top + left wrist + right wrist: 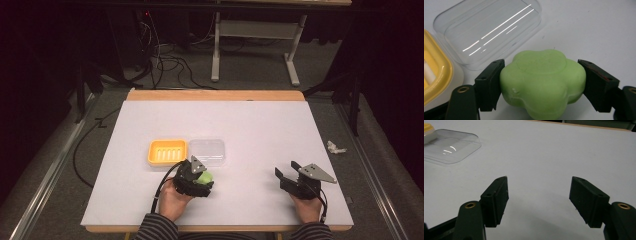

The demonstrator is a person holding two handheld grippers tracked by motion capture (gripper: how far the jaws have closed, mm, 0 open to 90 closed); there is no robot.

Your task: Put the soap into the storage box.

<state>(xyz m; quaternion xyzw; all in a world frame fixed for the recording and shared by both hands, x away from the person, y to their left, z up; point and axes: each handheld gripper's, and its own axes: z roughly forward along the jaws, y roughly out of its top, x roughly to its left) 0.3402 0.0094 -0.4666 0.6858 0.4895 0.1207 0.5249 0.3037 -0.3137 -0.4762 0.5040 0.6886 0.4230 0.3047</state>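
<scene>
Soap (542,81), green and flower-shaped, sits squarely between the two jaws of the left gripper (199,178), each black pad pressed against one of its lobed sides, so that gripper is clamped on it. In the left gripper view the soap's flat embossed face is turned up and slightly toward the camera; its outline is roughly round, with no clear long axis. Whether it touches the white table (260,125) or is held just above it cannot be told.

Taking the soap as landmark: just beyond it lies a clear plastic lid (207,151), flat on the table, and touching that lid on its left is a yellow soap dish (167,152) with a ribbed floor. Both lie with their long sides across the table.

Well to the right of the soap, at about the same nearness to the person, the right gripper (539,200) is held with its jaws spread wide and nothing between them.
</scene>
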